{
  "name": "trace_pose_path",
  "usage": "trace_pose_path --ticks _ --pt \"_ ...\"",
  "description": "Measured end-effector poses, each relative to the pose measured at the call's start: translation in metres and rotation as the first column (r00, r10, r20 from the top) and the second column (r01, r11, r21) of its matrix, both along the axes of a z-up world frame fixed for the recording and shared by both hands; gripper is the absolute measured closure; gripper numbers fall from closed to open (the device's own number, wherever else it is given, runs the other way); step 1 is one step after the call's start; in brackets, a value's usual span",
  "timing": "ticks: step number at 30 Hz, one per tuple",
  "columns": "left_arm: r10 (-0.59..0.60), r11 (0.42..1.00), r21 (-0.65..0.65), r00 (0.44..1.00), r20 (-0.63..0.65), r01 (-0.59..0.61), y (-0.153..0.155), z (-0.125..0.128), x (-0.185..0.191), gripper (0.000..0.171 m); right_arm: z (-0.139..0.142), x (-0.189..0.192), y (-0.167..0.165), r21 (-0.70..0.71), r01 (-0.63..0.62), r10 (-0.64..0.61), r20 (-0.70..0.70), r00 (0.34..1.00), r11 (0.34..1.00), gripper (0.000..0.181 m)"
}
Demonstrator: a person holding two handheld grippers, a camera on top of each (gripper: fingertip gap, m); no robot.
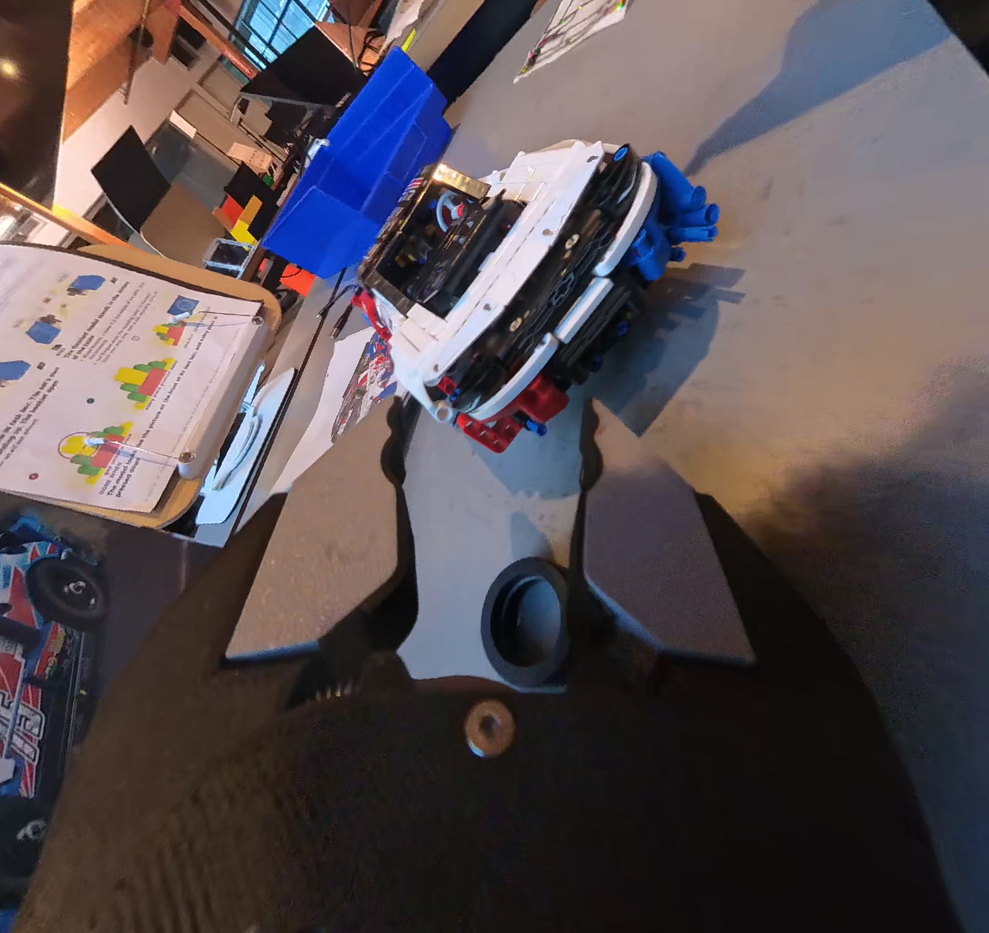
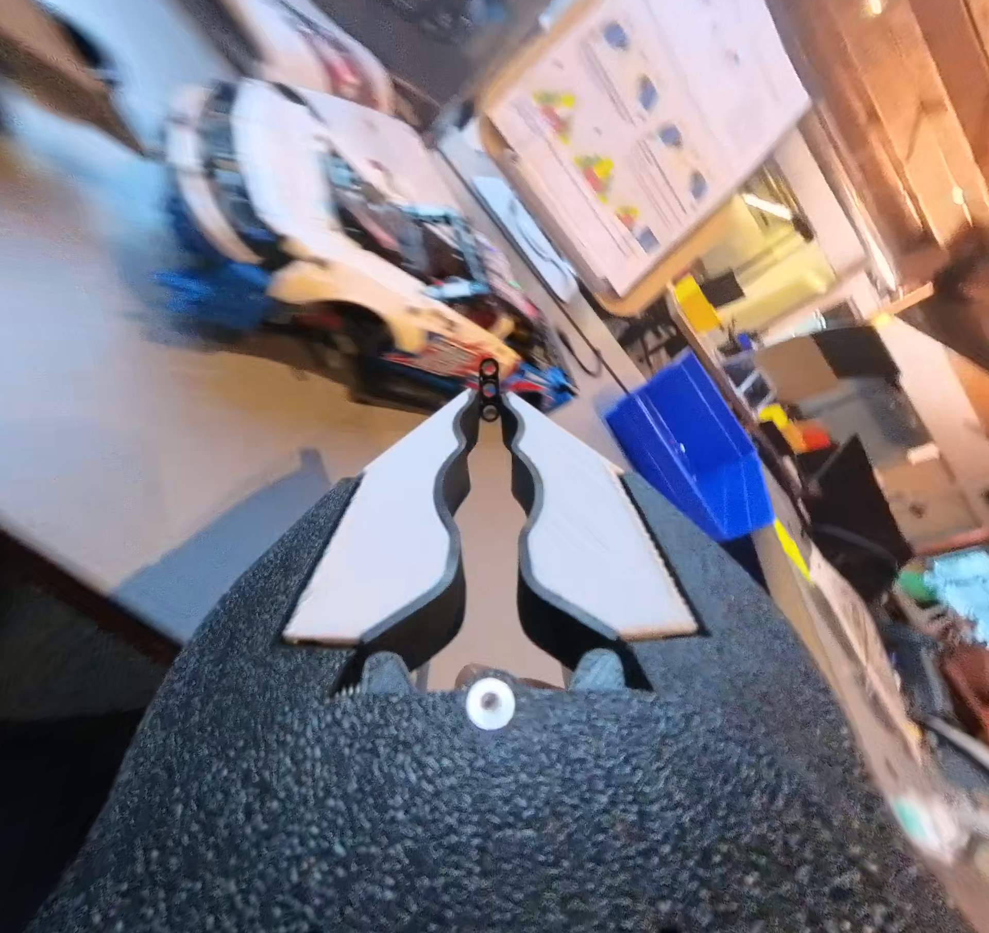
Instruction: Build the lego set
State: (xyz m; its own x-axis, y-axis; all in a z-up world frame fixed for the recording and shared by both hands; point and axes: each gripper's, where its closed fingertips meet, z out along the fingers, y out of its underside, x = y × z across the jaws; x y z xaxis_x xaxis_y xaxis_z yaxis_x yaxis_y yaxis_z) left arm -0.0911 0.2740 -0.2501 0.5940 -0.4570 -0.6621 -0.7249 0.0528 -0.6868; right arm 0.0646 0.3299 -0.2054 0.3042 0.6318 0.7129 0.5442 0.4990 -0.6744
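Our right gripper [image 2: 488, 405] clamps a small black three-hole plastic beam [image 2: 488, 391]. Our left gripper [image 1: 489, 415], fingers apart, faces the white brick-built car [image 1: 514, 276] mid-table [image 1: 803, 212].

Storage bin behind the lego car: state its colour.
The storage bin is solid bright blue, clearest in the left wrist view.

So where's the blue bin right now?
The blue bin sits at the table's far edge, just behind the lego car in the left wrist view; in the right wrist view it lies right of the right claw.
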Motion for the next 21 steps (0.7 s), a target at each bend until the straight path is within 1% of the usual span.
trace_pose_path --ticks 2,4,6,8,10,14,17,21 --pt "-0.002 1.000 -0.003 1.000 0.031 0.002 -0.003 0.003 -0.004 0.107 0.011 0.014 0.039 -0.056 0.083 -0.087 -0.068 0.994 0.995 0.174" --pt "-0.010 1.000 0.001 0.998 0.066 0.010 -0.006 0.007 -0.009 0.106 0.018 0.021 0.075 -0.098 0.136 -0.148 -0.126 0.981 0.986 0.174" --pt "-0.010 1.000 0.013 0.995 0.098 0.008 -0.006 0.012 -0.015 0.106 0.021 0.021 0.105 -0.140 0.163 -0.186 -0.172 0.967 0.977 0.174" --pt "0.004 1.000 0.022 0.992 0.126 -0.007 -0.005 0.016 -0.023 0.106 0.020 0.015 0.129 -0.180 0.170 -0.206 -0.203 0.957 0.969 0.174" --pt "0.016 0.999 0.028 0.990 0.143 -0.020 -0.003 0.019 -0.029 0.106 0.014 0.004 0.143 -0.219 0.155 -0.202 -0.214 0.956 0.963 0.174" --pt "0.041 0.998 0.041 0.983 0.177 -0.049 0.002 0.023 -0.038 0.108 -0.004 -0.011 0.159 -0.225 0.159 -0.203 -0.184 0.962 0.961 0.174" --pt "0.056 0.996 0.054 0.972 0.230 -0.071 0.004 0.030 -0.046 0.108 0.001 -0.010 0.165 -0.171 0.177 -0.207 -0.183 0.961 0.969 0.174" --pt "0.059 0.996 0.050 0.963 0.262 -0.075 0.005 0.033 -0.049 0.110 -0.008 -0.008 0.172 -0.218 0.200 -0.238 -0.164 0.957 0.955 0.174"
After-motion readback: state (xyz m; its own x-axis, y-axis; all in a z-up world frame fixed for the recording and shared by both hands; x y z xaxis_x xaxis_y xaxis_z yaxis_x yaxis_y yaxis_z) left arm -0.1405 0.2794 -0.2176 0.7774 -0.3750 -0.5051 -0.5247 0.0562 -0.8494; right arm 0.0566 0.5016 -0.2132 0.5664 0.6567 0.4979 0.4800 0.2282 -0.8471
